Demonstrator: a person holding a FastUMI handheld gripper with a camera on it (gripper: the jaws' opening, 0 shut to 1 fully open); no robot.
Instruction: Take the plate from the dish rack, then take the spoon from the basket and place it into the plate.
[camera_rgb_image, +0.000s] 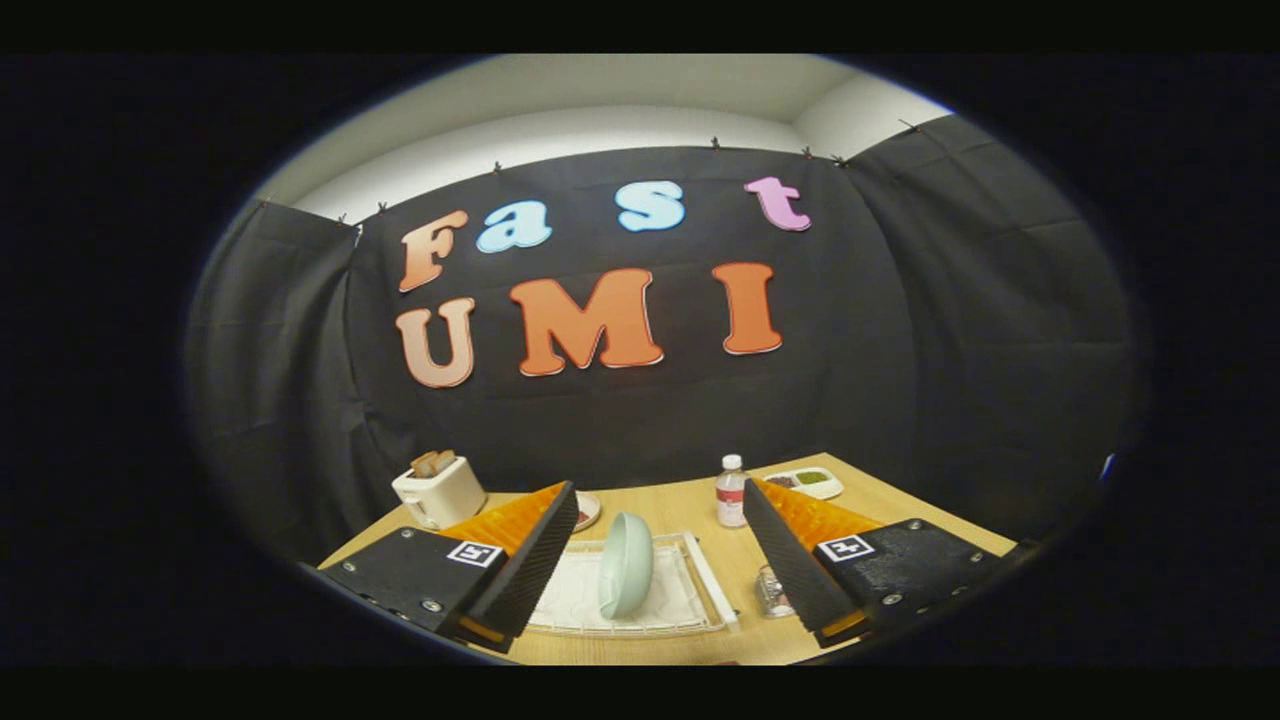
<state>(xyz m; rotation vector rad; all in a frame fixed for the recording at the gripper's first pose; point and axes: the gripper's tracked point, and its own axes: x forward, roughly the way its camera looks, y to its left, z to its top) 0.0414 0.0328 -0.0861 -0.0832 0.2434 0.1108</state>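
A pale green plate (626, 564) stands on its edge in a white dish rack (700, 590) on the wooden table. The rack lies between and just ahead of my fingers. My gripper (660, 510) is open, its two fingers spread wide on either side of the plate and touching nothing. The rack's left part is hidden behind my left finger (535, 560).
A white toaster (438, 490) with bread slices stands at the back left. A small plastic bottle (731, 492) and a white tray of food (805, 482) sit at the back right. A small clear glass (772, 590) stands by my right finger. A small dish (586, 510) peeks out behind my left finger.
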